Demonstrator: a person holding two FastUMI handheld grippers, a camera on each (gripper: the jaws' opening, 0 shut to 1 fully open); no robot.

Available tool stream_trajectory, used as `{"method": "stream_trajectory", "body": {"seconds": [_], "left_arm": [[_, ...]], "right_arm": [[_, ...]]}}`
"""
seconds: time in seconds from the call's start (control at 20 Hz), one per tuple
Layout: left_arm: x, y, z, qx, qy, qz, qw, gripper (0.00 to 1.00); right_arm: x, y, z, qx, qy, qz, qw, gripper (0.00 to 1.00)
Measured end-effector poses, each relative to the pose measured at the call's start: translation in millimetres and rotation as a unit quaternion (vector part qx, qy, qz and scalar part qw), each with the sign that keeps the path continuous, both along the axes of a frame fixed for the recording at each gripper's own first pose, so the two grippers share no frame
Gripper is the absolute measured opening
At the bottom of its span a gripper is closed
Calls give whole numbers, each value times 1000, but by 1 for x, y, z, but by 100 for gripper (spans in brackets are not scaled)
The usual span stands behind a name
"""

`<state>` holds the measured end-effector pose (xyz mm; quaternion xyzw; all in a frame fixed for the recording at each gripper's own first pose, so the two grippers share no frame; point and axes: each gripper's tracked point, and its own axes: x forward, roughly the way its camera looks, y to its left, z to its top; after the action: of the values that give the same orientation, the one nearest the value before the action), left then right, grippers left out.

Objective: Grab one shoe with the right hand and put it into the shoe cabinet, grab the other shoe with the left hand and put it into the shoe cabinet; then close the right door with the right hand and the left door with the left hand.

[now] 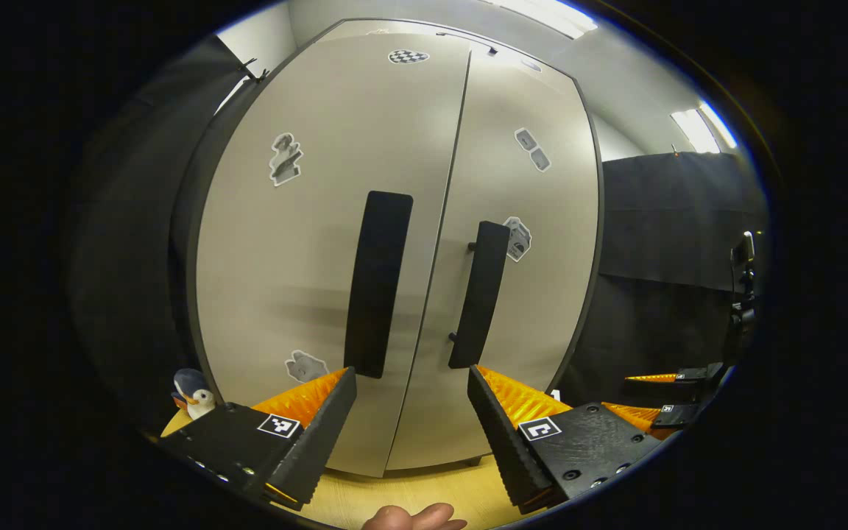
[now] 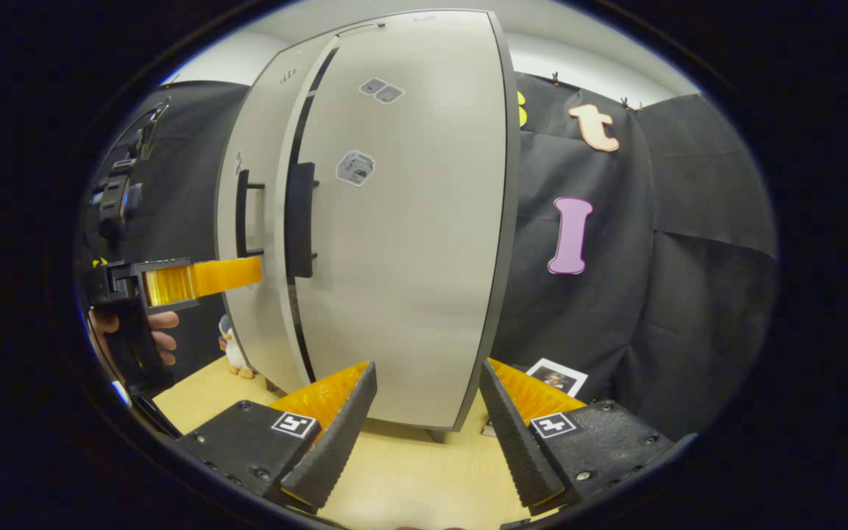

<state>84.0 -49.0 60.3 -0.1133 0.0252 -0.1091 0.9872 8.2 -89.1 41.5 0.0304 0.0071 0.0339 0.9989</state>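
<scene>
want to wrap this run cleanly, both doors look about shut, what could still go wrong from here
1. In the right gripper view a dark slit shows along the right door edge, so it may not be fully seated and could swing back.
2. The left gripper hangs open close to the left door's handle; pulling back carelessly might snag it.
3. The penguin toy beside the cabinet could get knocked.

Black cloth wall point(image 2: 689, 243), wooden floor point(image 2: 409, 471), ceiling lights point(image 1: 696, 129)
</scene>
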Motion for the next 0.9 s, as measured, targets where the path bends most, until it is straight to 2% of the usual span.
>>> {"method": "stream_trajectory", "body": {"seconds": [0.25, 0.35, 0.45, 0.6, 0.7, 0.9], "left_arm": [[-34, 41, 6, 13, -13, 95, 995, 92], [-49, 56, 1, 27, -3, 133, 991, 92], [-62, 65, -9, 44, 14, 162, 986, 92], [-78, 54, -22, 35, 45, 144, 988, 92], [-84, 55, -21, 34, 38, 134, 990, 92], [-87, 68, -26, 23, 32, 118, 992, 92]], "right_arm": [[4, 26, 15, 52, -20, 48, 997, 92], [4, 39, 20, 87, -36, 54, 994, 92], [2, 47, 26, 86, -52, 43, 994, 93], [0, 71, 23, 84, -51, 37, 995, 93], [-3, 85, 27, 99, -53, 33, 993, 92], [-19, 97, 34, 110, -56, -5, 992, 93]]}}
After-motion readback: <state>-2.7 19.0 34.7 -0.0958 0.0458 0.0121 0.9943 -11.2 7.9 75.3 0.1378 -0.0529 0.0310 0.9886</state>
